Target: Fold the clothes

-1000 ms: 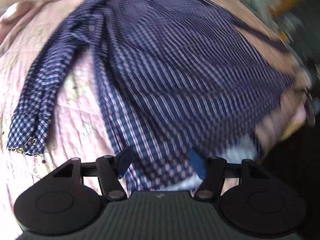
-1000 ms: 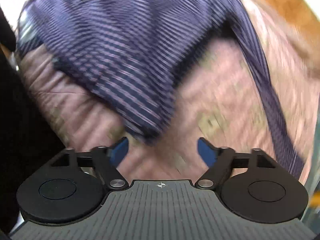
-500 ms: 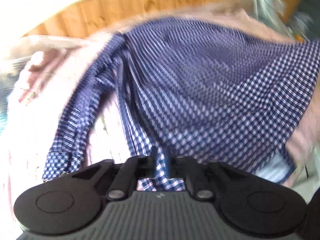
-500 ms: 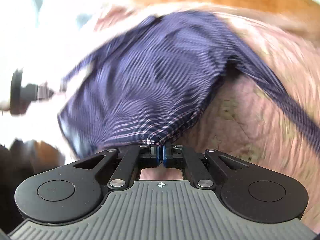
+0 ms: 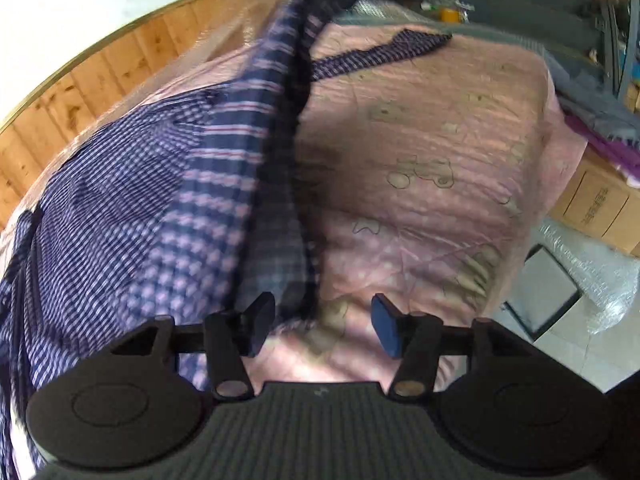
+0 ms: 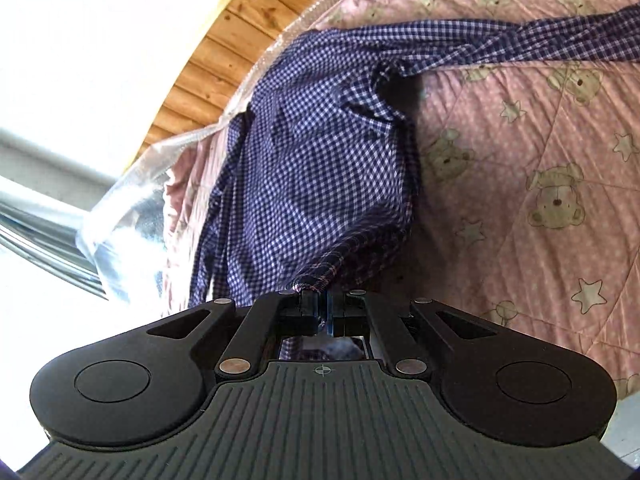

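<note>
Checked shirt (image 6: 320,168) (bunched) on quilt (image 6: 520,160).

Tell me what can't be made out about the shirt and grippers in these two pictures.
- Left wrist view: checked shirt smeared by motion blur; its left part is cut by the frame edge.
- Left wrist view: the top holds something dark, blurred, unidentifiable.
- Right wrist view: the closed right gripper covers the pinched shirt edge; the sleeve runs off the right edge.

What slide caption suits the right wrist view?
Right gripper shut on checked shirt's edge, lifting it over pink quilt.
</note>
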`<state>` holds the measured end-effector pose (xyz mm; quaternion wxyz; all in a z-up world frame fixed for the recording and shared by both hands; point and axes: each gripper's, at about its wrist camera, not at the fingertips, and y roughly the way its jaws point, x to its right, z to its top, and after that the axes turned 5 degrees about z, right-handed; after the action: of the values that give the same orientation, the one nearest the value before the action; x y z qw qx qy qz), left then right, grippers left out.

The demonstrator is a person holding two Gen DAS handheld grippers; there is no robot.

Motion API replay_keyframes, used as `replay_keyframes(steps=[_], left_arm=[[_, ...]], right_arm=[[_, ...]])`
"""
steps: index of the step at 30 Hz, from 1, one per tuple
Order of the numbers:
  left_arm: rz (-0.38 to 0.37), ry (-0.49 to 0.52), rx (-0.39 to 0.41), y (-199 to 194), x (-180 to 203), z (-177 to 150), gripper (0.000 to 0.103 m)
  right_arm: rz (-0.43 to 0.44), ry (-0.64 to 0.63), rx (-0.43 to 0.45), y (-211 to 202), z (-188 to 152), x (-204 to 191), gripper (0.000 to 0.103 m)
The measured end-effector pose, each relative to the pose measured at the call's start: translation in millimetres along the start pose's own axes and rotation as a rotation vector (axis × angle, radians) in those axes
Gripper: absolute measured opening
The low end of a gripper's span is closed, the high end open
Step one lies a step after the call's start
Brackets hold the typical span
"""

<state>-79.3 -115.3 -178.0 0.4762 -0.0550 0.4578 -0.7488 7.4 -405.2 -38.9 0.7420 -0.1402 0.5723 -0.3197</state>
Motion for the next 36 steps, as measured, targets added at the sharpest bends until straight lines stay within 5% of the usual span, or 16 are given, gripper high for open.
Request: replay_keyframes(steps=[2, 6, 7, 8, 9, 13, 16, 24, 27, 29, 30, 32, 36], left_arm=[[0.052, 0.031, 0.004, 6.1, -0.9, 0.2, 0.053], [0.023, 0.013, -0.031, 14.8, -23.2, -10.9, 0.051], [-0.020, -0.016, -0.038, 16.2, -31.7, -12.7, 0.043], [-0.068, -0.049, -0.045, 17.5, -40.5, -14.2, 0.019], [-0.117, -0.083, -0.051, 18.9, -49.3, -15.6, 0.005], [-0.196, -0.158, -0.009, -7.3, -80.6, -14.6, 0.005], [-0.250, -0.185, 0.003, -43.7, -99.4, -25.0, 0.005], [-0.284, -0.263, -0.208, -37.0, -119.3, -59.1, 0.008], [-0.240, -0.255, -0.165, -69.0, -124.1, -67.0, 0.026], [-0.162, -0.244, -0.142, -81.6, -136.2, -72.5, 0.054], [-0.129, -0.231, -0.143, -87.6, -139.4, -76.4, 0.056], [-0.105, -0.176, -0.172, -82.8, -143.7, -82.5, 0.057], [-0.060, -0.051, -0.223, -52.7, -146.8, -92.2, 0.054]], right_arm=[[0.004, -0.005, -0.004, -2.7, -0.6, -0.1, 0.001], [0.005, -0.011, -0.009, -7.8, -1.5, 4.4, 0.001], [0.003, -0.011, -0.011, -8.6, -1.7, 6.2, 0.001], [0.004, -0.011, -0.014, -9.1, -2.1, 8.2, 0.001], [0.008, -0.008, -0.018, -8.9, -2.7, 10.6, 0.001], [-0.015, -0.052, -0.041, -8.3, -6.9, 14.7, 0.003], [-0.110, -0.230, -0.094, -11.2, -17.9, 12.3, 0.004], [-0.534, -0.858, -0.459, 35.1, -115.7, 41.9, 0.006], [-0.535, -0.934, -0.406, 22.5, -120.7, 26.9, 0.010], [-0.506, -0.962, -0.332, 8.8, -116.4, 8.8, 0.019], [-0.459, -1.004, -0.296, 4.7, -116.7, -3.7, 0.022], [-0.374, -1.098, -0.260, 8.5, -121.1, -24.3, 0.053], [-0.265, -1.282, -0.318, 52.6, -140.4, -43.4, 0.052]])
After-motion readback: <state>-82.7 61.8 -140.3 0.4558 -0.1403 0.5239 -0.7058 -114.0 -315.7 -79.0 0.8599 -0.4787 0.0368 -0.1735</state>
